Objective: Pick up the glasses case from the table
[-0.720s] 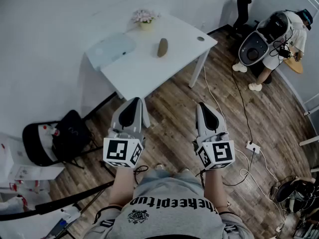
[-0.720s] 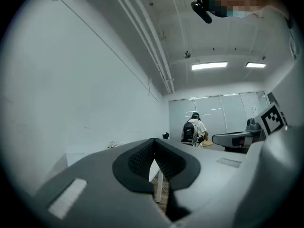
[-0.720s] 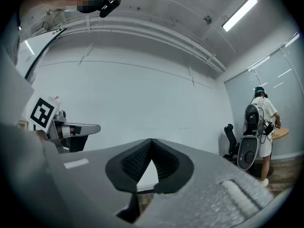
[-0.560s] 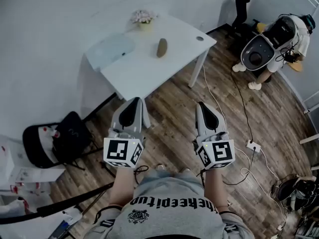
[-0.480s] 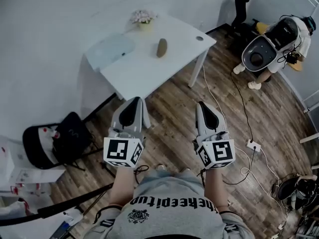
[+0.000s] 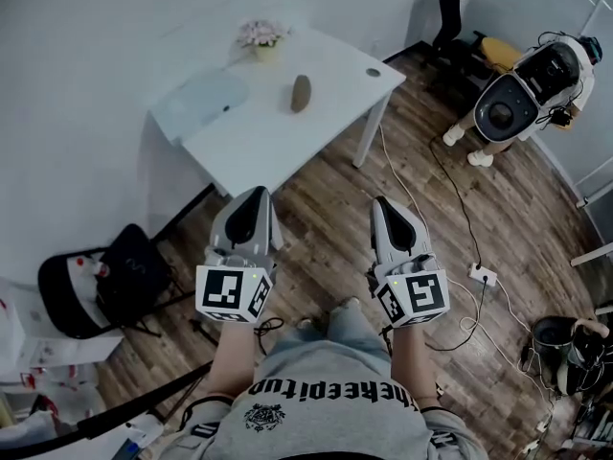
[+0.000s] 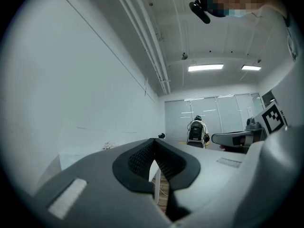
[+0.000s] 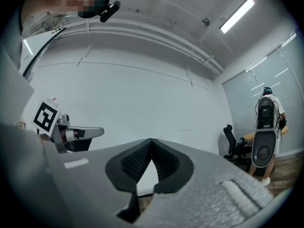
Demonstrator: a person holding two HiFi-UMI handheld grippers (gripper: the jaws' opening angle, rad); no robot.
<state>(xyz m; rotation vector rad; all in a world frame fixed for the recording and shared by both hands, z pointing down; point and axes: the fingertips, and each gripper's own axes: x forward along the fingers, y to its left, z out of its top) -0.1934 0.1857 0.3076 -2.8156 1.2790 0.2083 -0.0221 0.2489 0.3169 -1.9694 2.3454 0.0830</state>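
The glasses case (image 6: 300,93), a brown oblong, lies near the middle of the white table (image 6: 259,142) at the top of the head view. Both grippers are held level over the wood floor, well short of the table and pointing toward it. My left gripper (image 6: 256,193) is shut with nothing in it, and its pads meet in the left gripper view (image 7: 154,140). My right gripper (image 6: 384,202) is shut and empty too, its tips touching in the right gripper view (image 8: 150,140). The case does not show in either gripper view.
On the table stand a small flower pot (image 6: 261,36) and a pale blue tray (image 6: 203,99). A black chair with a bag (image 6: 124,276) is at the left. Cables and a power strip (image 6: 479,276) lie on the floor at the right. A person (image 6: 522,99) stands far right.
The head view has shifted a little, so the table sits slightly further left. A knee now shows forward between the grippers. Both grippers keep their place and stay shut.
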